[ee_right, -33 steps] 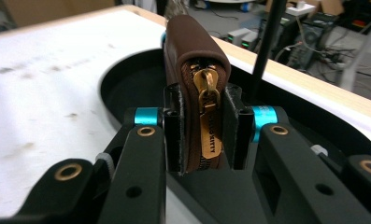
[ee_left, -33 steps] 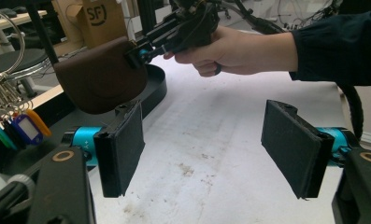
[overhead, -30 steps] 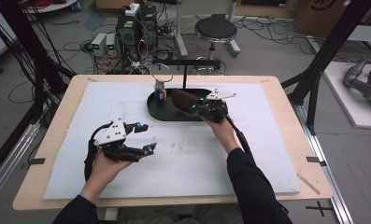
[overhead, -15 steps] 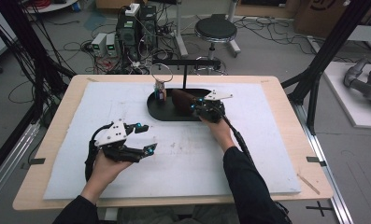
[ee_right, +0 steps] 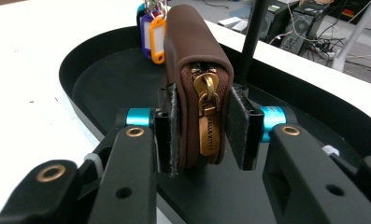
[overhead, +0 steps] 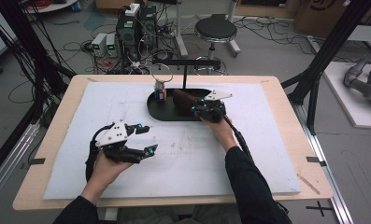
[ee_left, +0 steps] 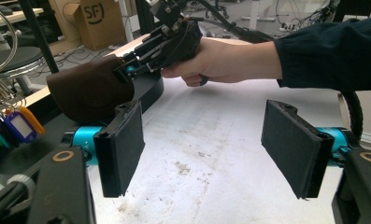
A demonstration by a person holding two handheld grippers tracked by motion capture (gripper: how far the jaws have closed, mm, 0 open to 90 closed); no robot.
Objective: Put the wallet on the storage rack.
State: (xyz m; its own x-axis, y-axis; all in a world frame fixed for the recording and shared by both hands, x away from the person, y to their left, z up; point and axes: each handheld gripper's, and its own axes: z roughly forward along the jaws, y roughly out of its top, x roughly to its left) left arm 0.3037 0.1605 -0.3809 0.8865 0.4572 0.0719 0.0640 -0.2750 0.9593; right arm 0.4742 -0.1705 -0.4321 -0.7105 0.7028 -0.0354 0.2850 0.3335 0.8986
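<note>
A brown zip pouch (ee_right: 197, 56) stands on its edge in a black oval tray (ee_right: 103, 79), its brass zip pull facing the camera. My right gripper (ee_right: 203, 126) is shut on the pouch's near end, one pad pressed on each side. From above, the right gripper (overhead: 196, 110) sits at the tray's (overhead: 157, 112) right part with the pouch (overhead: 182, 99) ahead of it. My left gripper (overhead: 148, 138) hovers open over the white mat at front left, nothing between its pads (ee_left: 122, 144). The left gripper view looks across at the pouch (ee_left: 87, 91) and the right gripper (ee_left: 167, 44).
A bunch of keys with coloured tags (overhead: 160, 89) hangs from a ring on a black stand (overhead: 185, 74) that rises out of the tray. The tags (ee_right: 153, 32) hang just behind the pouch. A white mat (overhead: 197, 158) covers the wooden table. Cables and computers lie on the floor beyond.
</note>
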